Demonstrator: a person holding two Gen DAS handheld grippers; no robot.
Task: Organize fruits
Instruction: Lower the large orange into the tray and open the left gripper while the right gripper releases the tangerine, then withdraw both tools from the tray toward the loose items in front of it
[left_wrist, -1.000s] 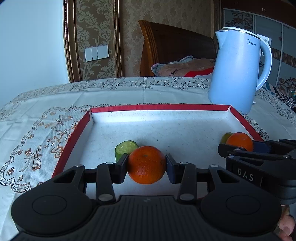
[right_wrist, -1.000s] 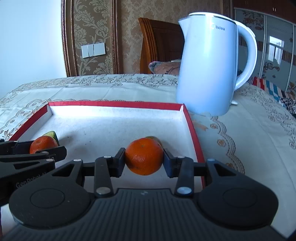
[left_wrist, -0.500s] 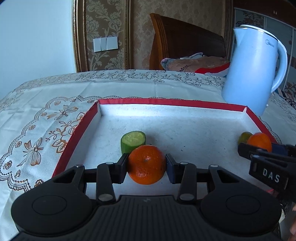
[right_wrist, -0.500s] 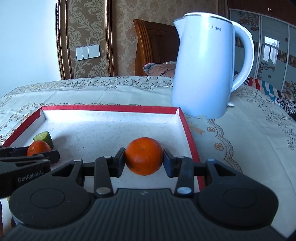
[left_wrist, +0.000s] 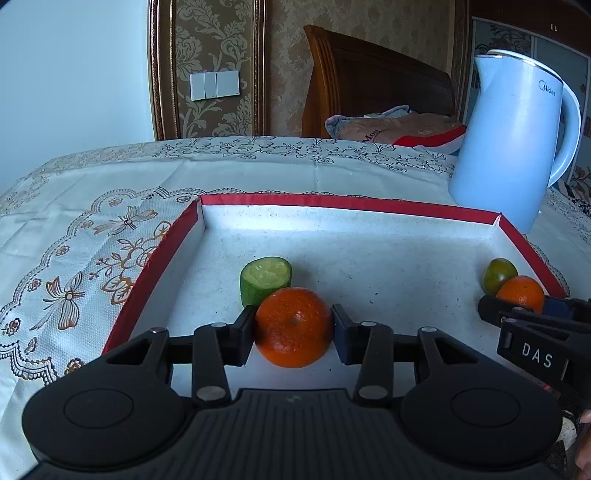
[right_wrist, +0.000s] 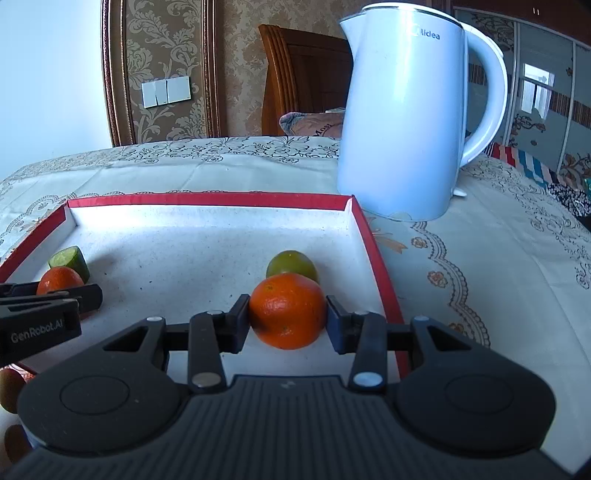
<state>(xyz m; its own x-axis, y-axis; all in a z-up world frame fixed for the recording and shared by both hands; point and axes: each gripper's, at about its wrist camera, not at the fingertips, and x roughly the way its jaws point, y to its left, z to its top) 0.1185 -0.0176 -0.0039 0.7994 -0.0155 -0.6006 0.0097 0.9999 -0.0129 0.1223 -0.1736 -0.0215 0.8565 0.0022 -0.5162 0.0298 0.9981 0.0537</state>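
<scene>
Orange fruit fills both tools: our left gripper is clamped on one orange, and our right gripper is clamped on a second orange. Each is pinched across its middle, likely because a round fruit would slip from any off-centre hold. We carry both low over the red-rimmed tray, the left one near the tray's left side, just in front of a cut green piece, the right one near the right wall, just in front of a whole green fruit. That pairing suggests we mean to set each orange beside a green one. Whether the oranges touch the tray floor we cannot tell. A white kettle stands on the tablecloth beyond the tray's far right corner, clear of our work.
</scene>
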